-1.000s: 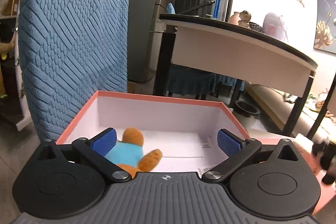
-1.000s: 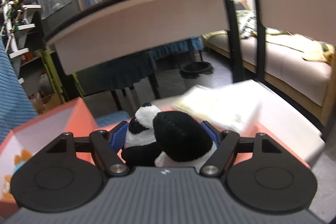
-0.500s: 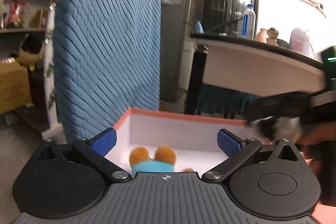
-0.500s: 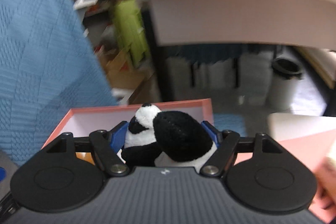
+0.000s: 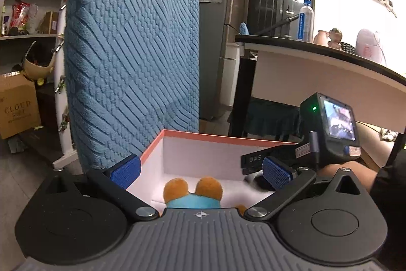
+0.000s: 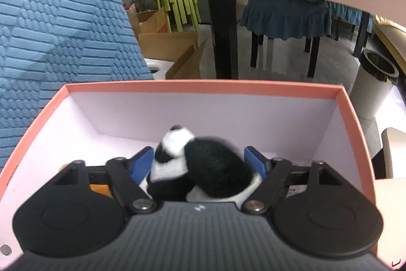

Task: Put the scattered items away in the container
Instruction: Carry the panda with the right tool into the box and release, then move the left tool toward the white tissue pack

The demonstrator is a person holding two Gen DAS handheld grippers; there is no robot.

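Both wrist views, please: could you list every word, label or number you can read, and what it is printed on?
"CLOUD" on the cardboard box; the smaller lines under it are too blurred.
"DAS" on the right gripper, partly hidden.
Label on the water bottle: too small to read.
Sticker inside the pink box: unreadable.

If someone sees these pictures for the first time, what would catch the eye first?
Probably the panda plush, black and white, clamped in the right gripper over the pink box. Next, the orange and blue plush lying inside that box below the open left gripper, and the big blue textured chair back behind it.
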